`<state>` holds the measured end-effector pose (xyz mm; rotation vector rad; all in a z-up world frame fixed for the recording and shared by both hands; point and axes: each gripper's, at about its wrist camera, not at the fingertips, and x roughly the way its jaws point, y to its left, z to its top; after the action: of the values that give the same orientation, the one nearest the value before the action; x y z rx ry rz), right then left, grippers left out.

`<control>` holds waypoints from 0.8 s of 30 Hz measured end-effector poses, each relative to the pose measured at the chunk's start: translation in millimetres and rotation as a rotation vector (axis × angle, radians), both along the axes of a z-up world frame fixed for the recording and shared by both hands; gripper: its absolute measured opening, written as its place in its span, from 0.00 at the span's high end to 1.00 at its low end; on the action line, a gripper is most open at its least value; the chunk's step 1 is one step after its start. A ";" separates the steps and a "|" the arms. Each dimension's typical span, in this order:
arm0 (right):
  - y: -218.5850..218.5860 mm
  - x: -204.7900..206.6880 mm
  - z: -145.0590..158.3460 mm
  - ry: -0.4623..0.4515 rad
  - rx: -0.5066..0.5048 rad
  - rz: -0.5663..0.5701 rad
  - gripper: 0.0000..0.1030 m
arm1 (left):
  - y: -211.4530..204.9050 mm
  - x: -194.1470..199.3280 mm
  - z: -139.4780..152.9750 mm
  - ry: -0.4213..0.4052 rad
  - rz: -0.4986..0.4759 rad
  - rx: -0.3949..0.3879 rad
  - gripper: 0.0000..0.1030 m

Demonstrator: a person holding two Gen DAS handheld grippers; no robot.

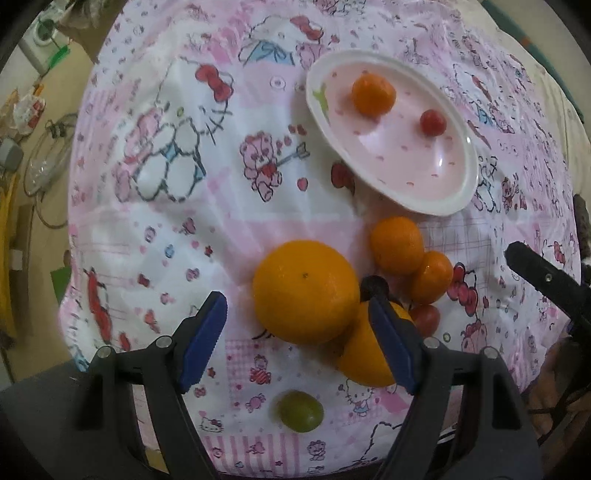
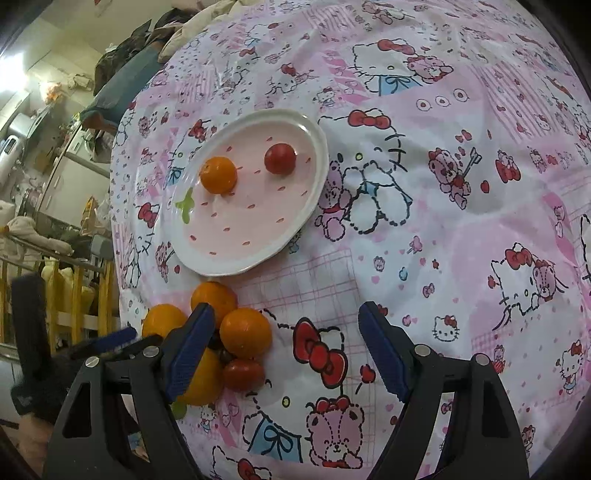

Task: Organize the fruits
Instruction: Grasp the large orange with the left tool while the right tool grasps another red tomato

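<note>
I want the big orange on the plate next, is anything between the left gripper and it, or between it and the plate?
Nothing blocks the open left gripper from the big orange. Toward the plate, only bare cloth lies directly ahead; two small oranges sit just right of that path.

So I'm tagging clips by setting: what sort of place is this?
Most likely a lived-in home, perhaps a bedroom or living room. The fruit sits on a cartoon-print cloth, clothes are heaped behind it, and a floor fan stands on the floor by a wall socket.
</note>
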<state>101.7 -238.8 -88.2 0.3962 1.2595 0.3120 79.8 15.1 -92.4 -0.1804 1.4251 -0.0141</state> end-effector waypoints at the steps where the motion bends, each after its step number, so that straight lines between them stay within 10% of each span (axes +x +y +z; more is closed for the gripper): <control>1: -0.5 0.2 -0.1 0.000 0.000 -0.002 0.20 | 0.7 2.1 -3.2 0.007 0.011 0.006 0.26; 12: -9.4 -1.8 -1.5 0.010 -0.008 -0.017 0.20 | -0.5 10.9 -30.4 0.095 0.091 -0.065 0.42; 24: 11.8 -1.7 -16.5 0.108 0.090 0.068 0.22 | 0.7 9.1 1.7 -0.017 0.056 -0.026 0.45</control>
<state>100.0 -227.0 -104.7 0.4526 1.3698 0.4113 89.0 15.8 -90.8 -0.2415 1.4030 0.0119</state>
